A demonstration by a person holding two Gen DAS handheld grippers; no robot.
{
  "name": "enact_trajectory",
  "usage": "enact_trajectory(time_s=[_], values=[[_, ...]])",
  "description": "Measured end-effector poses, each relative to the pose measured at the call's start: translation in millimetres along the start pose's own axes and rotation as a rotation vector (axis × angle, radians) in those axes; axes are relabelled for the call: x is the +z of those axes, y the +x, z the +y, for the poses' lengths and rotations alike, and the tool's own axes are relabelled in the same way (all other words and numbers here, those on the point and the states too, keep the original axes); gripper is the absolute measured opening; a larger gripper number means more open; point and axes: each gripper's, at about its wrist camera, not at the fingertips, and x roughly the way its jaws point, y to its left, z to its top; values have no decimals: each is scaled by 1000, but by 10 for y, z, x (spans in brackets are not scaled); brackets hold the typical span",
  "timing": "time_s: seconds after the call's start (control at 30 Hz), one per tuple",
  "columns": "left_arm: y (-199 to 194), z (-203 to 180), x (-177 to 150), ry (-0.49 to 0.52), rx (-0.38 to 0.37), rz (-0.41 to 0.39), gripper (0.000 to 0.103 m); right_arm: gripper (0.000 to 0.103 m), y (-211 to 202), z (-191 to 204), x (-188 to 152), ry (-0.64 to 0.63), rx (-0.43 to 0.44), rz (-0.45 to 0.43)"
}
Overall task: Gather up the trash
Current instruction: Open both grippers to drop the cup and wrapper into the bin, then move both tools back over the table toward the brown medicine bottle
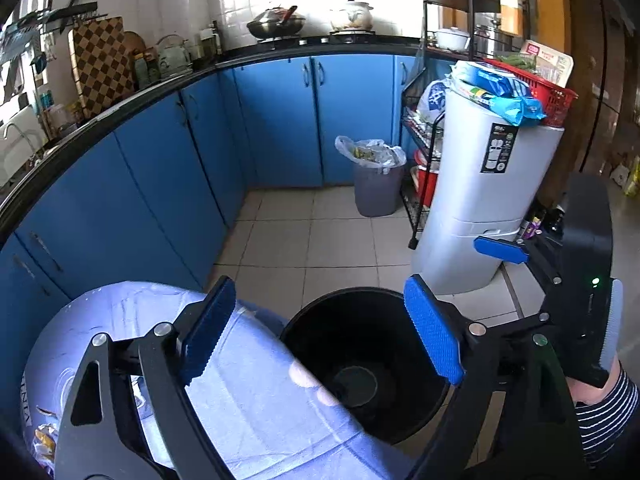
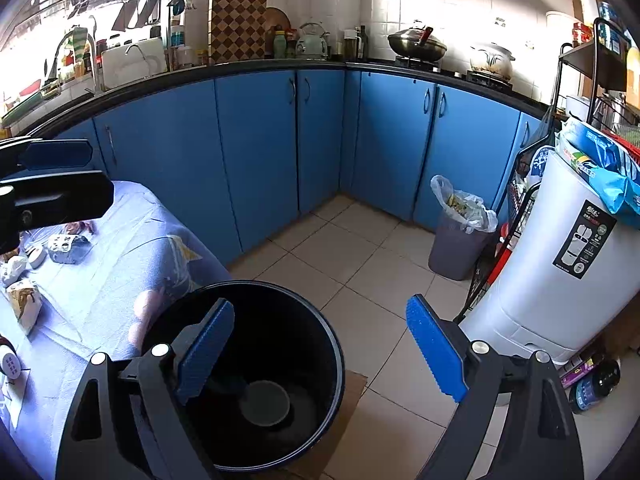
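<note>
A black bin stands on the floor against a table under a pale lilac cloth. A round grey object lies on the bin's bottom. My left gripper is open and empty, hanging over the table edge and the bin's rim. My right gripper is also open and empty, above the bin's mouth. On the cloth lie a grey packet, a brown paper bag and a crumpled white scrap. A wrapper shows at the lower left.
A grey bin lined with a plastic bag stands by the blue cabinets. A tall white appliance and a wire rack close the right side. Cardboard lies under the black bin. Bottles sit on the floor.
</note>
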Motion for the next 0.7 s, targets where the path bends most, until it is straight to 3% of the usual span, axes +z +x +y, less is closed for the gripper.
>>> enact_trajectory(time_s=[0.33,0.7], values=[[-416,468,-408,-81,86,21,85,86,-230,553,2,-83,112,-12],[-1139,1181,-1144,-222,244,39,86,86,-446,1721,-88,-228,373,12]])
